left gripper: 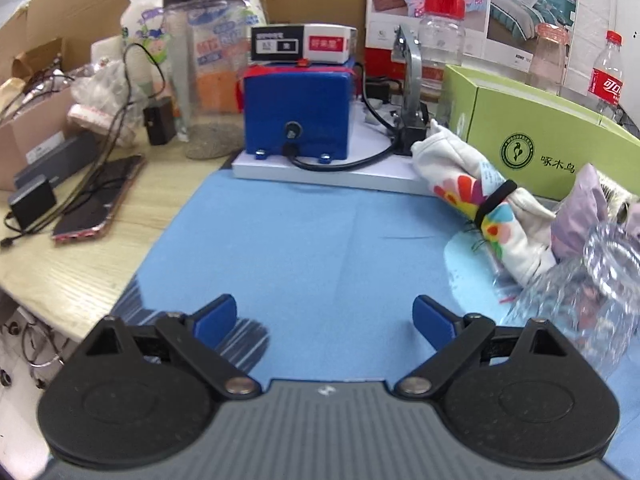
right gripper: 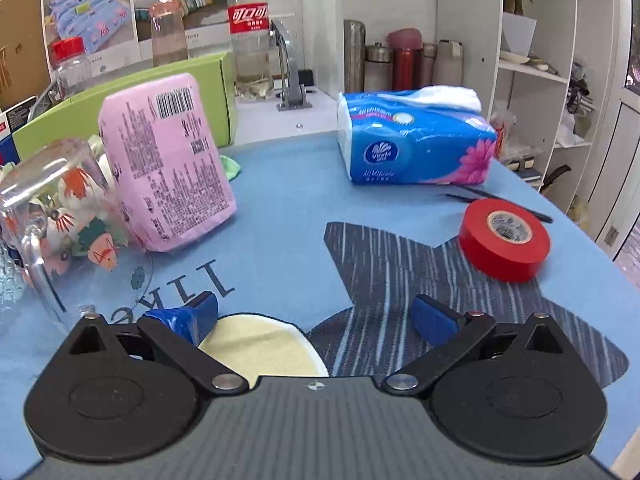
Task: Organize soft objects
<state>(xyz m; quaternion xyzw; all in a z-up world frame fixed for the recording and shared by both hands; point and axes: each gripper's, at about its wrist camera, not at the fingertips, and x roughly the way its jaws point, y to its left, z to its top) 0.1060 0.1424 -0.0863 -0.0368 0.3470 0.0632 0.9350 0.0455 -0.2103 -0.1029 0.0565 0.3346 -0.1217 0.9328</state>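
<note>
In the left wrist view my left gripper [left gripper: 324, 316] is open and empty above the blue mat [left gripper: 296, 232]. A rolled white flowered cloth [left gripper: 476, 196] with a black band lies at the right, next to a lilac soft item [left gripper: 580, 216] and a clear plastic bottle [left gripper: 592, 288]. In the right wrist view my right gripper [right gripper: 316, 316] is open and empty over the mat [right gripper: 280, 216]. A pink tissue pack [right gripper: 168, 160] leans at the left. A blue tissue pack [right gripper: 412, 144] lies ahead on the right. A patterned soft item [right gripper: 76, 216] sits behind a clear glass [right gripper: 52, 216].
A blue machine [left gripper: 296, 108], a tall jar [left gripper: 208, 68], a phone [left gripper: 100, 200] and cables stand at the left. A green box [left gripper: 548, 140] is at the back right. A red tape roll [right gripper: 504, 240], a pale round pad [right gripper: 260, 348] and bottles [right gripper: 250, 28] show in the right view.
</note>
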